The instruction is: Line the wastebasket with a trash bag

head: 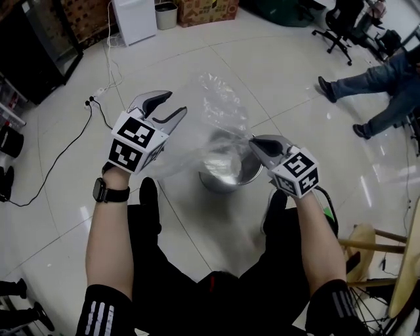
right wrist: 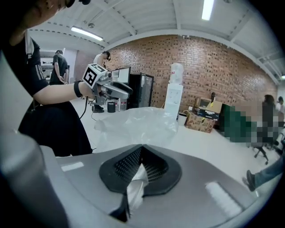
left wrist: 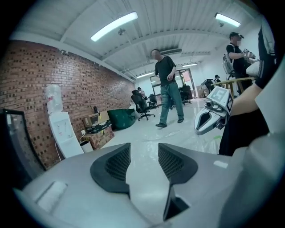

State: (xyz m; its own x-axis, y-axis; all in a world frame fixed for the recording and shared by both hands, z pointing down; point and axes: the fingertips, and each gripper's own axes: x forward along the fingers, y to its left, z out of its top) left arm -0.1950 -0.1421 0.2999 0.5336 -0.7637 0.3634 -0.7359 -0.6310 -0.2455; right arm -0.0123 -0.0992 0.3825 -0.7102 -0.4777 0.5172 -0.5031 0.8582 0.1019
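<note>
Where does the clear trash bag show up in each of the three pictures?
Head view: trash bag at centre, above the wastebasket.
Left gripper view: the bag is pale film low centre, beyond the open jaws.
Right gripper view: the bag billows at centre, its edge pinched in the shut jaws.
Shared landmark: white water dispenser.
</note>
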